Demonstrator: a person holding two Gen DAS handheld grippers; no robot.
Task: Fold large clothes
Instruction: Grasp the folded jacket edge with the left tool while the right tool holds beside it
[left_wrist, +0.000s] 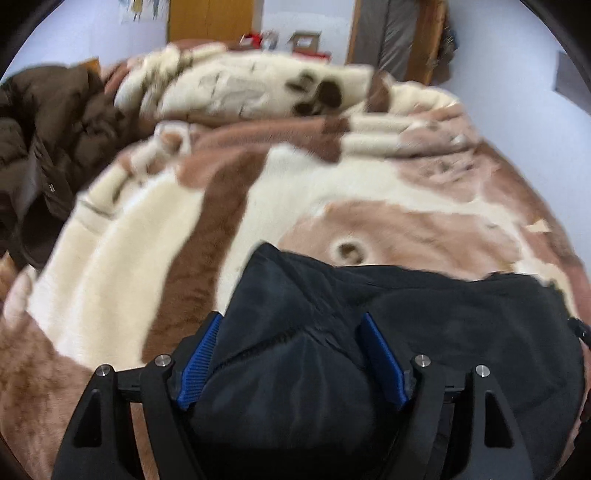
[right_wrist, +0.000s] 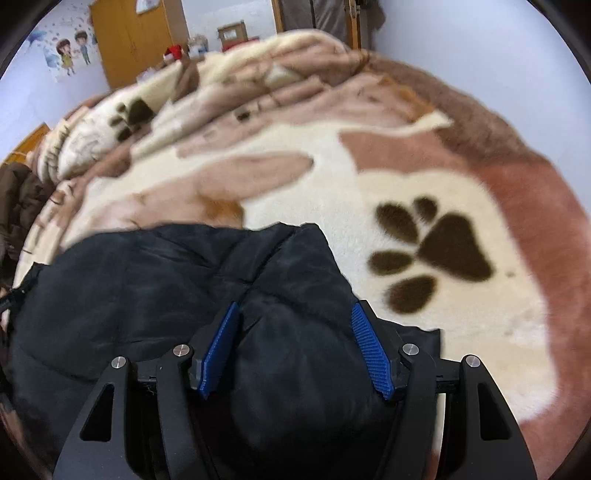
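Fingers (left_wrist: 201, 354) of both grippers clamped on black jacket (left_wrist: 461, 332).
Left gripper (left_wrist: 291, 354) and right gripper (right_wrist: 295, 350) each pinch a padded bunch over the blanket (right_wrist: 424, 177).

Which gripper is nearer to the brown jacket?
Left. The left gripper holds the black jacket's end toward the brown jacket; the right gripper holds the far end.
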